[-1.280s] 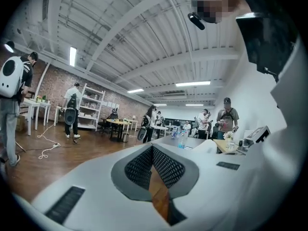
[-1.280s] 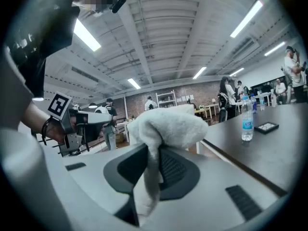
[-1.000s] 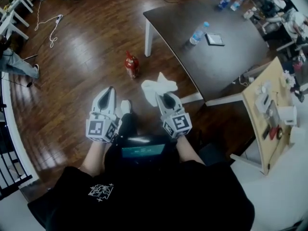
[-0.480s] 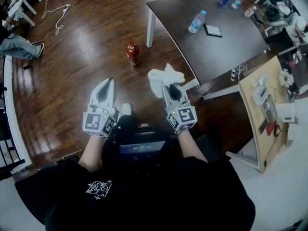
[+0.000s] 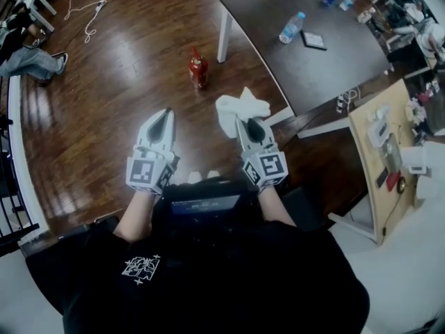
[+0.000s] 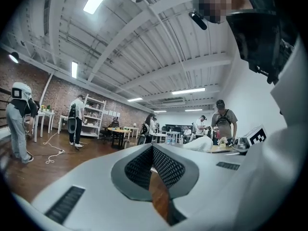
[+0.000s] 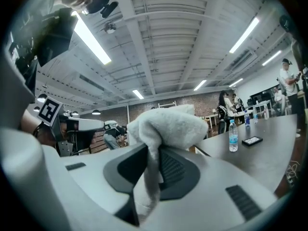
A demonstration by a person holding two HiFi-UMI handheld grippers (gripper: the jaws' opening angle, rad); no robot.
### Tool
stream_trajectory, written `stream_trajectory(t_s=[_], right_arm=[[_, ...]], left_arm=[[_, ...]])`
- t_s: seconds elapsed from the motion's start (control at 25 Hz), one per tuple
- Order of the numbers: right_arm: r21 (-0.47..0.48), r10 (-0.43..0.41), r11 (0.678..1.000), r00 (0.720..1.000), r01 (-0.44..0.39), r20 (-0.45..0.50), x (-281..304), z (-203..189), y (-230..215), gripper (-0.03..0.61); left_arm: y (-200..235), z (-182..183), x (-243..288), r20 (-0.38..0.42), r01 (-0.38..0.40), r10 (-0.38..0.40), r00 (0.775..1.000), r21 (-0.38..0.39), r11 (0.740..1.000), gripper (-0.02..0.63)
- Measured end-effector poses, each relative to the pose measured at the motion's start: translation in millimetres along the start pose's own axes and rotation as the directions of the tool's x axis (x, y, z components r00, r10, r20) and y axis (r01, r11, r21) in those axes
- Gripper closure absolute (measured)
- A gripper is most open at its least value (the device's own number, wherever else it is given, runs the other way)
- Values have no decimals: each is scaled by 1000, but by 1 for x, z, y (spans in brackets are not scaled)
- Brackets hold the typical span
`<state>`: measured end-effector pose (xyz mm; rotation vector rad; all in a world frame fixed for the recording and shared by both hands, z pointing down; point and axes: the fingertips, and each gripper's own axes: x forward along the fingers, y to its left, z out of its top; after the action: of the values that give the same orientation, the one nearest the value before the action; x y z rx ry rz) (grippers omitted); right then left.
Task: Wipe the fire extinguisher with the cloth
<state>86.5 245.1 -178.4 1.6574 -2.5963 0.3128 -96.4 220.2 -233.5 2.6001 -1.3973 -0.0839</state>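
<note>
A small red fire extinguisher point(image 5: 199, 69) stands upright on the wooden floor, ahead of both grippers and well apart from them. My right gripper point(image 5: 247, 122) is shut on a white cloth point(image 5: 240, 108), which bunches above its jaw tips. In the right gripper view the cloth point(image 7: 168, 126) hangs down between the jaws of the right gripper point(image 7: 151, 153). My left gripper point(image 5: 162, 117) is level with the right one and further left. In the left gripper view, the left gripper point(image 6: 152, 148) is shut with nothing in it.
A dark table point(image 5: 327, 68) stands to the right of the extinguisher and carries a water bottle point(image 5: 291, 28) and a phone point(image 5: 314, 40). A light wooden board point(image 5: 379, 179) with small items is at far right. At far left are a railing point(image 5: 14, 186) and a person's legs point(image 5: 31, 60).
The head view has shifted, so the extinguisher and table sit a little higher and further right in it. Both grippers stay side by side, and the cloth remains in the right one.
</note>
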Motion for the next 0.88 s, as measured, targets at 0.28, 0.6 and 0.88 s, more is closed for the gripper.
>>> stream_trajectory(t_s=[0.28,0.6,0.88], right_arm=[[-7,20,1000,1000,-20,10,13,8,30,500],[-21,15,1000,999,-15,39,18,22,44,500],[-32,18,999,999,-16,38,6,23,47,502]], left_arm=[[3,-6,-1,-2,10,-10,1000,3,1000,614],[-2,2,-2,-10,32,-32,999,-7,999,614],[-11,5,-12,13,32,-31,999,-2,1000,614]])
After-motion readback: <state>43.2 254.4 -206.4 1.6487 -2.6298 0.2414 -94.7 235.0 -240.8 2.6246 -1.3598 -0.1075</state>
